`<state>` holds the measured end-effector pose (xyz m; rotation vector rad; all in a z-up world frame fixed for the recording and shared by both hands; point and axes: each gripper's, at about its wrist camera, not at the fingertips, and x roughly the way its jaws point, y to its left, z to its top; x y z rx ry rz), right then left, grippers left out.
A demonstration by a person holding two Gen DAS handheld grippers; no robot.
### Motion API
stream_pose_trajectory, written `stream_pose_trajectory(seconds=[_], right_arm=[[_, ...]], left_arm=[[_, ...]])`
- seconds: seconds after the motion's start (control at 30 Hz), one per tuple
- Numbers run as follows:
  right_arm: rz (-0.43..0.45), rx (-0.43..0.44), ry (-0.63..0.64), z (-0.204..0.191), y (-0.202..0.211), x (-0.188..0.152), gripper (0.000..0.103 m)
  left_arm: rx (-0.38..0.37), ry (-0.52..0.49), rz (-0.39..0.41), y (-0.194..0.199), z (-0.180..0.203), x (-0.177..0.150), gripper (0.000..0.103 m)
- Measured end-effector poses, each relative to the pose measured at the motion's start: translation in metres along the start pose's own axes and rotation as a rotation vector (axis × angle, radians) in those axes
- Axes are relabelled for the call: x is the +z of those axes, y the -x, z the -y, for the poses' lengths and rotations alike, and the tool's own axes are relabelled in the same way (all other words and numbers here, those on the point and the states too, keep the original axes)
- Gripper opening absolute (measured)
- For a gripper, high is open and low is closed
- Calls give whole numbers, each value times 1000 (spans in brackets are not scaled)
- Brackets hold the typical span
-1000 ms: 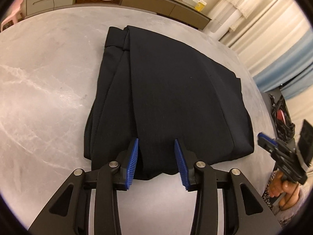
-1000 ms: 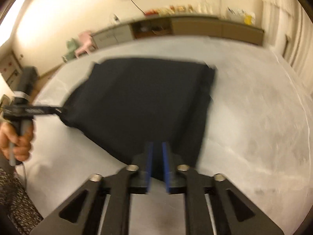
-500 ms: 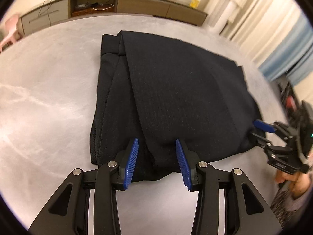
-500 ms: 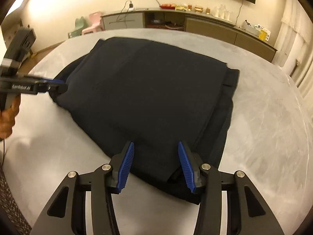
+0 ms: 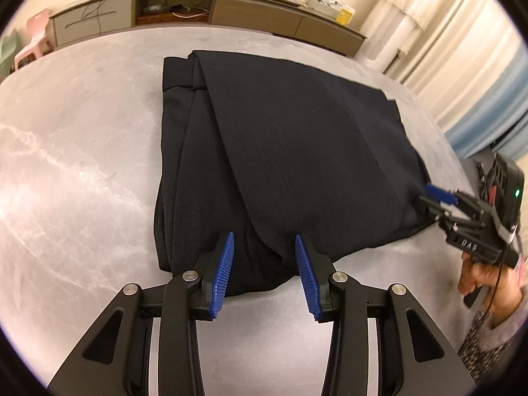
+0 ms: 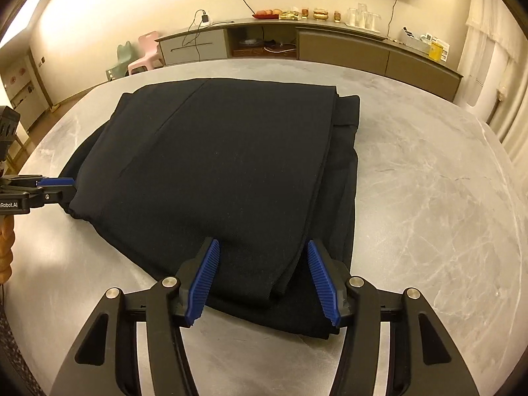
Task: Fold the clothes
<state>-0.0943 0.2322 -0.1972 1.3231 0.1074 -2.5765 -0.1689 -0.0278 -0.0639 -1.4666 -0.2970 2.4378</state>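
Black trousers [image 5: 283, 151], folded into a thick, roughly square stack, flat on the grey marbled table [image 5: 82, 151]. Waistband at the far end, toward the sideboard. Top layer smooth, crossed by one diagonal fold line. Lower layers jut out along one side edge.

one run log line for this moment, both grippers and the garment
garment: folded black fabric garment flat on grey marble table | left gripper: open at near edge | right gripper: jaws just opening, straddling near corner, no grip
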Motion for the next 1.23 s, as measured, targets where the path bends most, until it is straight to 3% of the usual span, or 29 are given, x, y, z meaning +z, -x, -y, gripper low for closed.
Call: stream_pose_trajectory(seconds=[0.1,0.17,0.2,0.23,0.33,0.43,0.53,0.7,0.9,1.23], right_arm=[[4,-37,-34,1,18,-5,56],[8,-71,-62,2,34,-9,56],[19,-78,-79,1,44,-13,57],[57,-52,-106,-3,62,-23,59],[127,-12,-153,-19,97,-53,70],[133,-24,-150,-36,101,-79,70],[113,-68,-125,-46,87,-75,70],[117,-81,-76,-58,75,-76,70],[117,-99,-35,-67,71,-76,70],[100,-111,-73,-63,68,-77,70]], left_arm=[[113,-4,56,17,7,-7,43],[173,-54,118,36,22,-17,56],[199,-86,153,47,31,-24,69],[216,-111,181,55,38,-30,76],[229,-144,208,63,57,-51,80],[199,-137,137,52,64,-61,81],[147,-121,81,39,67,-70,81],[158,-122,149,45,75,-84,91],[163,-111,180,50,76,-85,92],[199,-133,215,57,78,-87,92]])
